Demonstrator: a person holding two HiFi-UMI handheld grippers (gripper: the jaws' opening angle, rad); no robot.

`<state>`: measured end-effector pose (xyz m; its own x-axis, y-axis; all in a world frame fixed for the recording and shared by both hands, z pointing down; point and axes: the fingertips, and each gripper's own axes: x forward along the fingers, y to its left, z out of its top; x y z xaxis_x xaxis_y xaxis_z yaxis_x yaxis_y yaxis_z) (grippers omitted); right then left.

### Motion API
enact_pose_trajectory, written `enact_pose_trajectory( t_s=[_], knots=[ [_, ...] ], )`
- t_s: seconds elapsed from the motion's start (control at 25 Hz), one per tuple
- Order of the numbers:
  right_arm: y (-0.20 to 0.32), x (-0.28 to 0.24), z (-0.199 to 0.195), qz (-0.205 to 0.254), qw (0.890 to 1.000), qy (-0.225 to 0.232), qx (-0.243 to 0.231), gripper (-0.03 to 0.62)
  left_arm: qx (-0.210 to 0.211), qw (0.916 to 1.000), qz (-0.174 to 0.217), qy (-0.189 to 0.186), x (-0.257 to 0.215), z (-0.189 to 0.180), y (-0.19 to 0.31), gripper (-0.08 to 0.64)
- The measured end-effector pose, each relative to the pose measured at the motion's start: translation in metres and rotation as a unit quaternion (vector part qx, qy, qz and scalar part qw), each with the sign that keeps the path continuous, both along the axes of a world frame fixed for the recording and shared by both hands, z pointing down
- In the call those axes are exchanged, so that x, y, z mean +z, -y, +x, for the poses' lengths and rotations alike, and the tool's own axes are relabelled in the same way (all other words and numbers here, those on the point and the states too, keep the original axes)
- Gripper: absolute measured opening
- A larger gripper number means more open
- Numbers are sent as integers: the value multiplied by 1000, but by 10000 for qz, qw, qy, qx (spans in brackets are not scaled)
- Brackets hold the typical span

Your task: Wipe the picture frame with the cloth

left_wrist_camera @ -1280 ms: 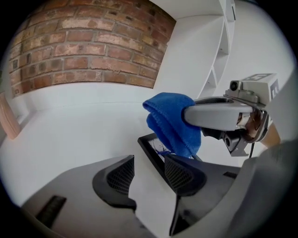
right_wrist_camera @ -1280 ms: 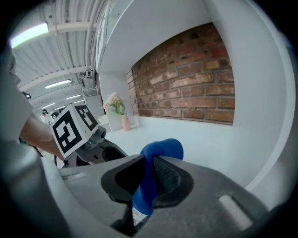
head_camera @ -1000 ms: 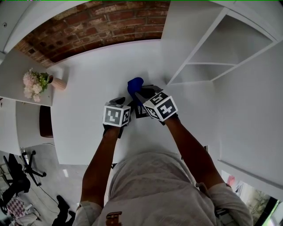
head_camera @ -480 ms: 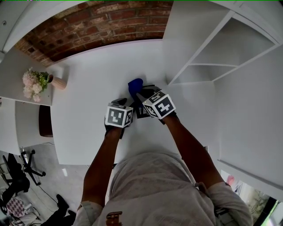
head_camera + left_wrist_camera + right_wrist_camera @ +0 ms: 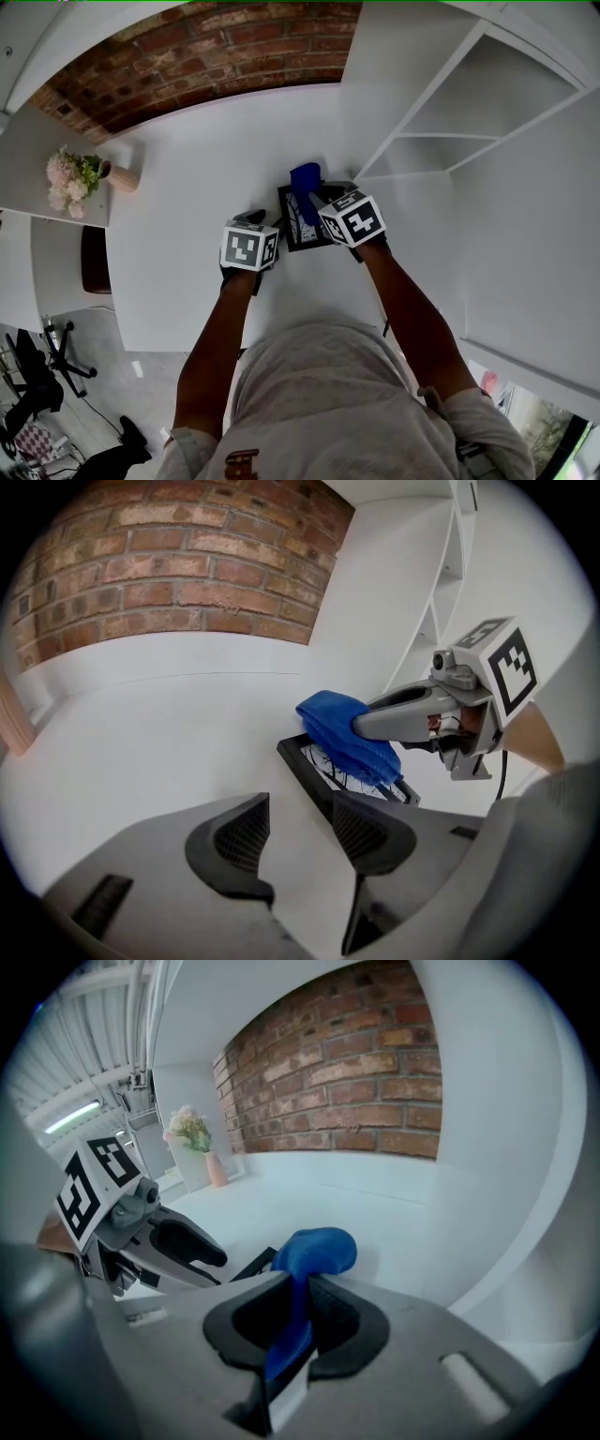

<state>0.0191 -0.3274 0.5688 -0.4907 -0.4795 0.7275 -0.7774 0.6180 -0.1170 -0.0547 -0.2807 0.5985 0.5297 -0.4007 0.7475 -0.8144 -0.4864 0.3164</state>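
Note:
A black picture frame (image 5: 298,225) lies flat on the white table (image 5: 187,187), and the left gripper view shows it as a dark rim (image 5: 302,759). My right gripper (image 5: 316,194) is shut on a blue cloth (image 5: 306,179) that rests on the frame's far right part. In the right gripper view the cloth (image 5: 315,1249) bulges out past the pinched jaws (image 5: 291,1321). My left gripper (image 5: 251,218) stands open just left of the frame, with bare table between its jaws (image 5: 300,841). Its right jaw hides the frame's near corner.
A pink vase of flowers (image 5: 82,175) stands at the table's far left. A white shelf unit (image 5: 469,103) rises to the right of the frame. A brick wall (image 5: 206,47) closes the far side. The table's left edge (image 5: 111,281) drops to the floor.
My right gripper has carried the cloth to the right across the frame, so more of the frame's left side shows. The left gripper has barely moved.

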Motion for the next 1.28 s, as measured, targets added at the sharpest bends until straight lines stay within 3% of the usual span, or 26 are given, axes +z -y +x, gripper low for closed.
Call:
enact_pose_trajectory(
  t_s=[0.4,0.56,0.92,1.28],
  knots=[
    [-4,0,50,-2,9988,-292,398,46,-44,10000,2,-30,0,0,-1,204],
    [-7,-11,56,71,9988,-207,441,46,-40,10000,12,-27,-1,0,0,204],
    [-21,-64,22,260,9978,554,236,46,-32,10000,-4,-62,0,0,-1,204],
    [-40,-55,-32,-345,9929,1138,70,46,-13,10000,-4,-85,0,0,0,204]
  ],
)
